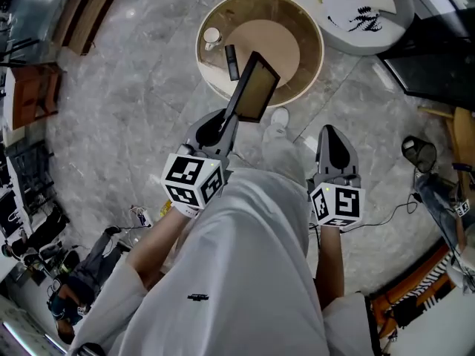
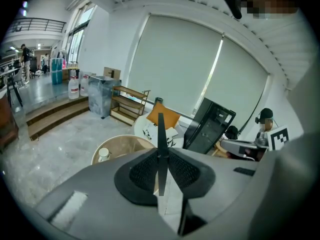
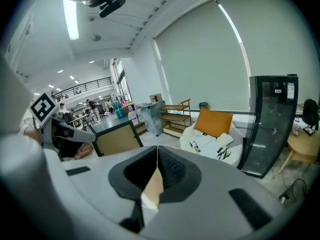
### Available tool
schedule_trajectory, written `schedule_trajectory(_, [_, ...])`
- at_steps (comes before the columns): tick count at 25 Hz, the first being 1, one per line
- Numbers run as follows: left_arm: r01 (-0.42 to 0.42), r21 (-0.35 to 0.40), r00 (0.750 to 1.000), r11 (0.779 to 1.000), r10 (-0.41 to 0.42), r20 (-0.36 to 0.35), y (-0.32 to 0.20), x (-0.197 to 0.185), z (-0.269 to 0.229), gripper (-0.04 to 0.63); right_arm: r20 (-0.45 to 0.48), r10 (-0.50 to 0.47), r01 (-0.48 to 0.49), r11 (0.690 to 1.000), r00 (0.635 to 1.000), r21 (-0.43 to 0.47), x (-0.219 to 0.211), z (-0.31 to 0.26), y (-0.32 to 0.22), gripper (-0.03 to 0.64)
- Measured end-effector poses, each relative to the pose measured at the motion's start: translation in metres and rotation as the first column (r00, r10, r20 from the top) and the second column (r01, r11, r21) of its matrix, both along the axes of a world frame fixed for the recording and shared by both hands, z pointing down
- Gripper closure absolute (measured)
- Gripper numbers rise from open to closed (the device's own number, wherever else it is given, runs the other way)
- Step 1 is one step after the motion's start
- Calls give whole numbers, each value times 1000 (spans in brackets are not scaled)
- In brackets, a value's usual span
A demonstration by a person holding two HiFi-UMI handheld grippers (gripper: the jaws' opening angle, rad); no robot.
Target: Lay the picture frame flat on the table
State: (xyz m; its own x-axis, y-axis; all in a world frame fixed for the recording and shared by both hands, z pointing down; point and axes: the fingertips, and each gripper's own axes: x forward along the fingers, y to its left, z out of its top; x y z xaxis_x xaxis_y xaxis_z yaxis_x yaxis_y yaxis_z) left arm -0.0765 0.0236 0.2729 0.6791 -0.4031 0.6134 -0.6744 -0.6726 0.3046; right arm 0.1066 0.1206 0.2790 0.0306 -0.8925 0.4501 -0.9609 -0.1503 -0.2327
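Note:
The picture frame (image 1: 256, 87), black-edged with a tan panel, is held up tilted over the near rim of the round wooden table (image 1: 308, 65). My left gripper (image 1: 231, 121) is shut on its lower edge. In the left gripper view the frame (image 2: 161, 139) stands edge-on between the dark pads. My right gripper (image 1: 331, 133) hangs to the right, over the floor, shut with nothing in it. In the right gripper view its jaws meet at the tips (image 3: 157, 153), and the frame (image 3: 117, 140) shows at the left.
A white cup (image 1: 211, 35) and a small dark object (image 1: 231, 61) sit on the table's left part. A white seat with an orange cushion (image 1: 356, 10) stands beyond the table. A black cabinet (image 2: 210, 126) is to the right, and cables (image 1: 393, 213) lie on the floor.

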Motion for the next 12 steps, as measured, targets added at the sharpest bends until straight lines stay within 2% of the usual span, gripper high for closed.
schedule_trajectory(5, [5,-1,1000,1000,-5,13,-13,29,4,534,15,-30,30,999,999,15,26,2,-27,611])
schedule_trajectory(12, [39,-59,999,998,-40,-6,-28,32,13,532,5,-69,69,998,998,-13,23,4,-53,611])
